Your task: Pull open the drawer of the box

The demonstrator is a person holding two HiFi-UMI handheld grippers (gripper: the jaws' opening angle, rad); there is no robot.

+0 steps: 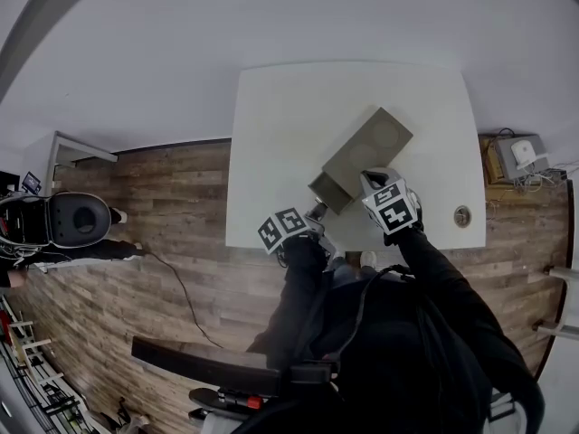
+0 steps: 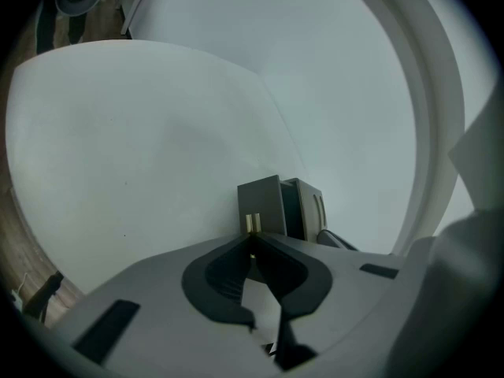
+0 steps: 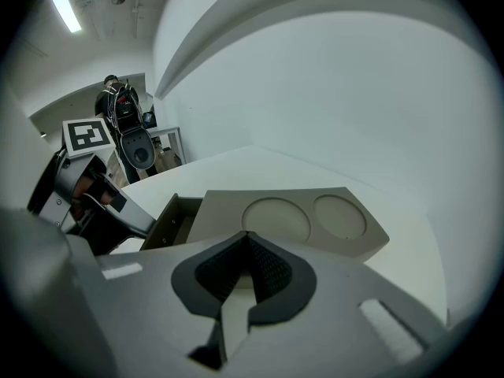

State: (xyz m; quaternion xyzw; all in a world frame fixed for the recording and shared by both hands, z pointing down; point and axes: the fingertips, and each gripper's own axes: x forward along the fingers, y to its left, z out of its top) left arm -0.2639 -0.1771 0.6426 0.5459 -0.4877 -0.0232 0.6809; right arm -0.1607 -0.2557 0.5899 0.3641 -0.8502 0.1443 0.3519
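1. A white worktop [image 1: 271,125] stands on a brown wood floor [image 1: 163,197].
2. A gray-brown box [image 1: 375,143] lies on the worktop, in the near half and a bit to the right. It is turned slantwise.
3. The top of the box has two round dips, side by side.
4. The drawer [image 1: 327,186] sticks part way out of the near left end of the box. You can see a little way into it from the right gripper view, and it looks dark inside.
5. The drawer front has a small gold knob [image 2: 252,223].
6. The left tool [image 1: 317,212] reaches in from the near side to the drawer front. Its two jaws are pressed together on the knob.
7. The right tool [image 1: 371,181] is over the near end of the box, just right of the drawer. Its jaws are closed, with nothing between them.
8. The tip of the right tool is at the top of the box. I cannot tell if it really touches.
9. The two tools are close to each other, with the open drawer between them.
10. A small round metal ring [image 1: 462,215] sits in the worktop near its right near corner, well apart from the box.
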